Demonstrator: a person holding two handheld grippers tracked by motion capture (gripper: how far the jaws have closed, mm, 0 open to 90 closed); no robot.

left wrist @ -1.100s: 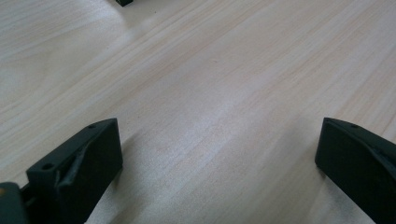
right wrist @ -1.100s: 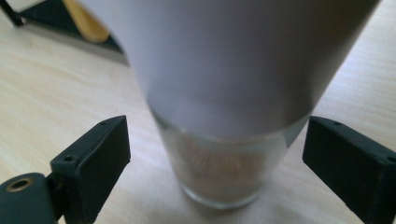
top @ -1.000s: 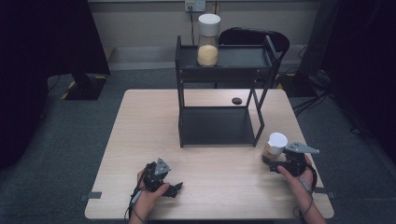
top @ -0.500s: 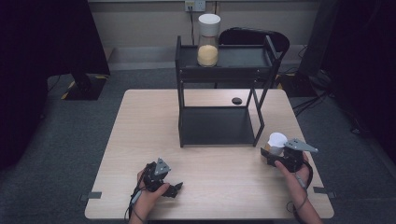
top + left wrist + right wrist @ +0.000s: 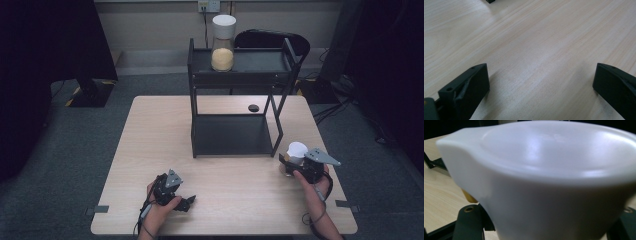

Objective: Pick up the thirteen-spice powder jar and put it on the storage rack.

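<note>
A small jar with a white lid [image 5: 297, 150] and yellowish contents is at the table's right side, just right of the black shelf rack [image 5: 280, 130]. My right gripper [image 5: 292, 167] is shut on it from the near side. In the right gripper view the white lid [image 5: 554, 165] looms very close, with a black jaw on either side below it. My left gripper [image 5: 186, 202] rests near the table's front left, open, and nothing but bare wood lies between its jaws [image 5: 540, 82].
A taller jar with a white lid [image 5: 223, 45] and yellow contents stands on the rack's top shelf [image 5: 260, 60]. A small black round object [image 5: 253, 108] lies on the table [image 5: 160, 135] behind the rack. A dark chair [image 5: 280, 39] stands beyond the table.
My right gripper has shifted very slightly with the small jar in it. The left gripper has stayed where it was.
</note>
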